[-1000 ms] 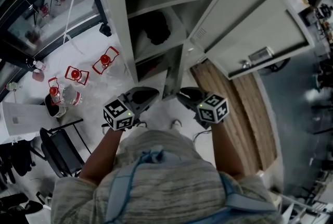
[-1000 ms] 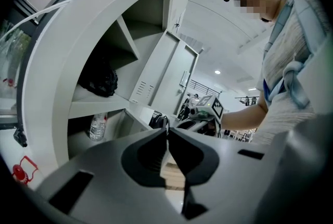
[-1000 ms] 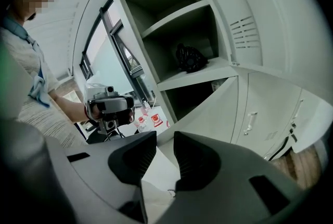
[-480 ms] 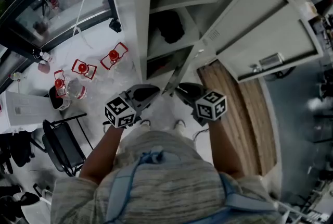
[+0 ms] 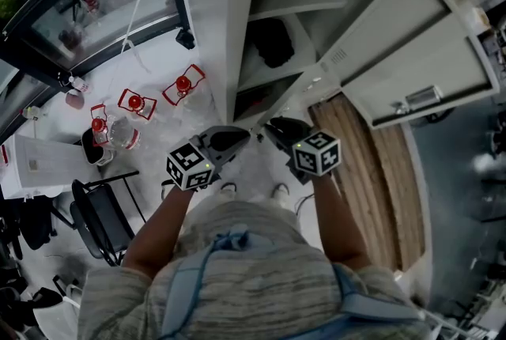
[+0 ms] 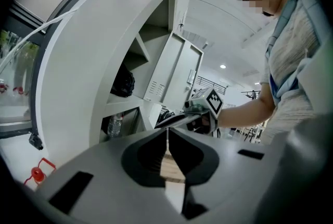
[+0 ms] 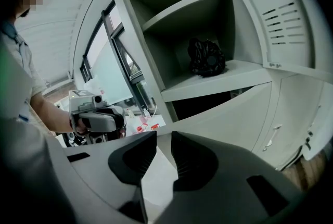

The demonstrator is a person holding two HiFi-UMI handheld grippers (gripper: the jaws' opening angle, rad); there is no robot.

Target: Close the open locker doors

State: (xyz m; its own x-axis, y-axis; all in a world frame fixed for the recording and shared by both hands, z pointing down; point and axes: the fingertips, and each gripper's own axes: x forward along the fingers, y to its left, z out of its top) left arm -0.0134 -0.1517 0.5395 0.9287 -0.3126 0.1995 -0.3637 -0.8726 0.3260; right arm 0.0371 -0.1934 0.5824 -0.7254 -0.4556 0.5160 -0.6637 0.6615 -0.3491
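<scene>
So the tall pale grey metal locker has its doors hanging open. The upper vented door is swung way out to the right, and the plain lower door sits ajar, angling out from the bottom compartment straight toward both grippers. The left gripper is held low, just off the locker's front left edge, jaws pressed together with nothing in them. The right gripper is right beside it, tips pointing at the lower door's edge, jaws only a sliver apart and empty too - neither one is touching the door as far as I can tell. Inside, a lumpy black bundle sits toward the back of the middle shelf, and a clear plastic bottle stands in the bottom compartment near its left wall. Left of the locker, a few red-framed glass things sit on the white floor, with a black chair close to the person.
</scene>
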